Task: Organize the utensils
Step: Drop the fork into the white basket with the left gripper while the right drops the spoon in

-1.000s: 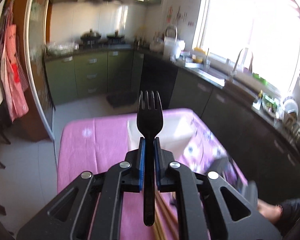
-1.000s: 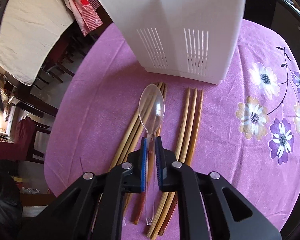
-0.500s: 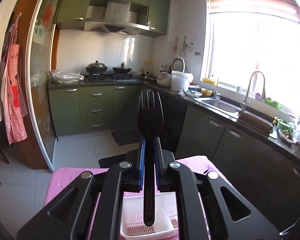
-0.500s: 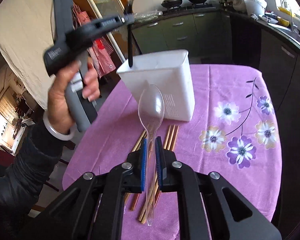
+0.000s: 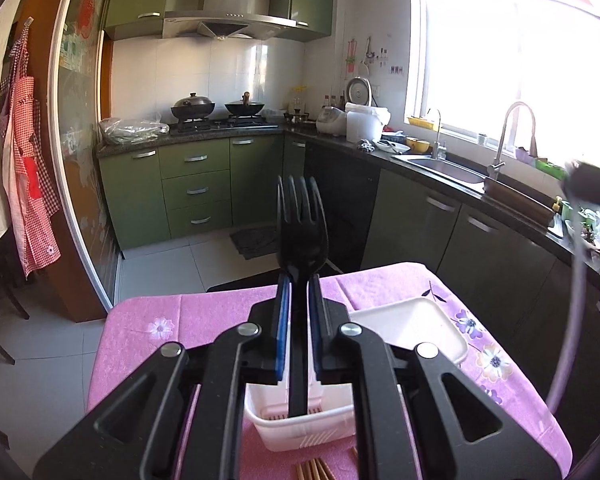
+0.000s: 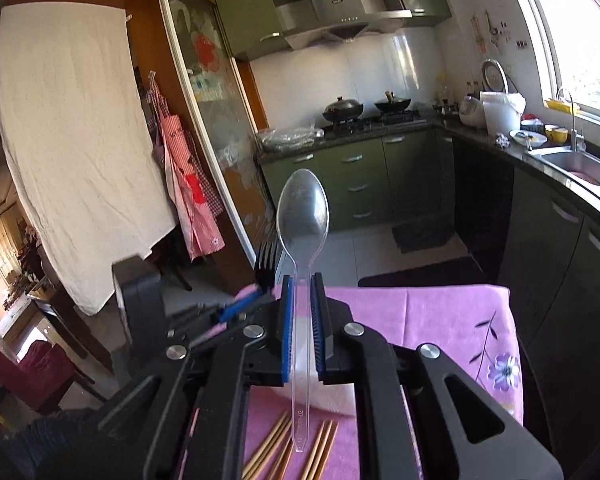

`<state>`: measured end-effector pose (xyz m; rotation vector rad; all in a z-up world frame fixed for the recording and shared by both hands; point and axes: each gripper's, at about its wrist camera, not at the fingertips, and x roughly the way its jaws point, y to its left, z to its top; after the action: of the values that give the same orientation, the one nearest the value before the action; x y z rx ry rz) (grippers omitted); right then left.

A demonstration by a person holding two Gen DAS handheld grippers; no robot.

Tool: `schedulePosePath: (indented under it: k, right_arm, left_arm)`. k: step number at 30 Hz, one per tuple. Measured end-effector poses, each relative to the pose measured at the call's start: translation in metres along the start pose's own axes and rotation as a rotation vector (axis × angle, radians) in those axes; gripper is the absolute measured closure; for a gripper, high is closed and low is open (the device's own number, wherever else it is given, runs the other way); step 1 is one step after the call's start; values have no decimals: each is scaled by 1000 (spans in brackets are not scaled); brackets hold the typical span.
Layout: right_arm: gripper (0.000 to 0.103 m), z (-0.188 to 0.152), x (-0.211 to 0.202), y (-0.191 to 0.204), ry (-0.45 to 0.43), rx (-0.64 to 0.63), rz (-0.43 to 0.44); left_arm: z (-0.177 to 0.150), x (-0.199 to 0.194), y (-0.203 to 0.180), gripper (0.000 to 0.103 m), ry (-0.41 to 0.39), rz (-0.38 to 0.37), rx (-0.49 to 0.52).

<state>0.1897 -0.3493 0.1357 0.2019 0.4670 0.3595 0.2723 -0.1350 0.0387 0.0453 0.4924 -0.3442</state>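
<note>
My left gripper (image 5: 299, 304) is shut on a black plastic fork (image 5: 301, 236), tines up, its handle end hanging over the white utensil holder (image 5: 416, 328) on the pink tablecloth. My right gripper (image 6: 302, 308) is shut on a clear plastic spoon (image 6: 303, 216), bowl up, above the holder (image 6: 336, 398) and wooden chopsticks (image 6: 276, 448). The left gripper with its fork (image 6: 267, 264) shows at the left of the right wrist view. The right gripper is a dark blur (image 5: 592, 184) at the right edge of the left wrist view.
The pink flowered tablecloth (image 5: 148, 320) covers a small table. Chopsticks (image 5: 312, 470) lie in front of the holder. Green cabinets (image 5: 196, 192), a stove with pans and a counter with a sink (image 5: 440, 164) stand beyond. An apron (image 6: 188, 184) hangs at the left.
Both grippers have tilted up from looking down at the table. The fork's handle now hangs over the holder. The right gripper has lifted the spoon above the chopsticks.
</note>
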Motion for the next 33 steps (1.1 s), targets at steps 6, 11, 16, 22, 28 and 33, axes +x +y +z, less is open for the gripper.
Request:
schedulePosePath:
  k: [6,11,16,22,28,33]
  right_arm:
    - [94,35,48,1,-112,-5,-83]
    - [94,28,89,-4,-85,-8,-139]
    - [94,-3,101,-10,-65,-44,-181]
    - [93,-35,101,-7,-27,-73,-200]
    - [91,-49,79,-4,-25,-78,-189]
    - [90,-61,33,-1,-12,-80,-182]
  left_arm:
    - [1,-14,8,74,10,-27,-7]
    - [-4,-33,18,74,42,-42,-10]
    - [-26,-48,18,71,140,-60,5]
    - [-60,-58,10,71,291,-101,29]
    - [-86,-54,13,71,438,-143,-7]
    - [-104,-39,9,71,556,-145,-4]
